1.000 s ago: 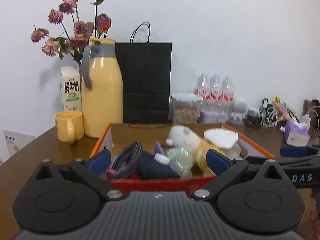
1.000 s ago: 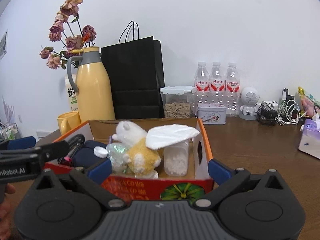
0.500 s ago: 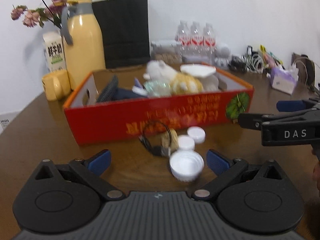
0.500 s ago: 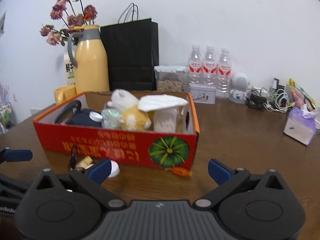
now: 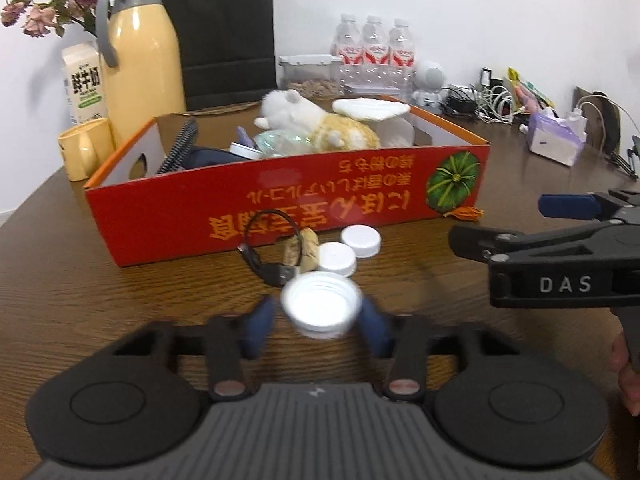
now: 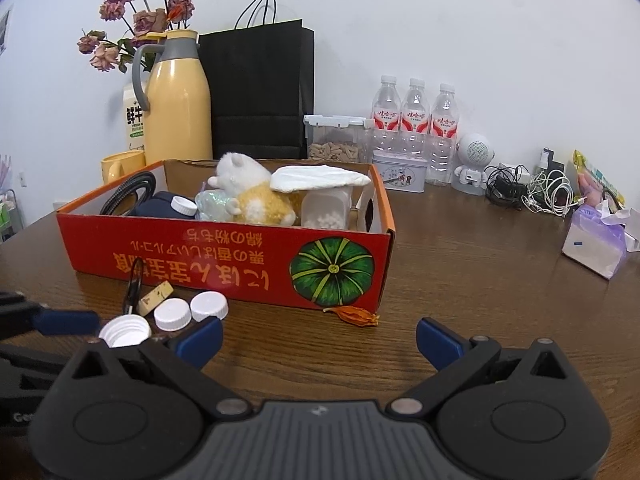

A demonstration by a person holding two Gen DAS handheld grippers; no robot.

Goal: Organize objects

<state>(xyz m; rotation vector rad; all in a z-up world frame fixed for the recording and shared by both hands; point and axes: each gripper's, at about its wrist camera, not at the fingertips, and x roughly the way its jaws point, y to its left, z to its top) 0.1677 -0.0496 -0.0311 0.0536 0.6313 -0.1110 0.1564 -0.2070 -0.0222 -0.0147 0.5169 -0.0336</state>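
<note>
Left wrist view: the big cap [image 5: 319, 309] lies open side up on the desk [image 5: 120, 300], dead ahead between the left claw [image 5: 318, 320] fingers, whose jaws have just been closing around it; contact is too blurred to tell. Right wrist view: the right claw [image 6: 319, 340] is released and empty, the cap [image 6: 125, 330] off to its left, so the left hand is nearer.

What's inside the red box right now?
Inside the red box: plush toy, white cloth over a clear container, dark pouch, black cable. Anything beneath is hidden.
</note>
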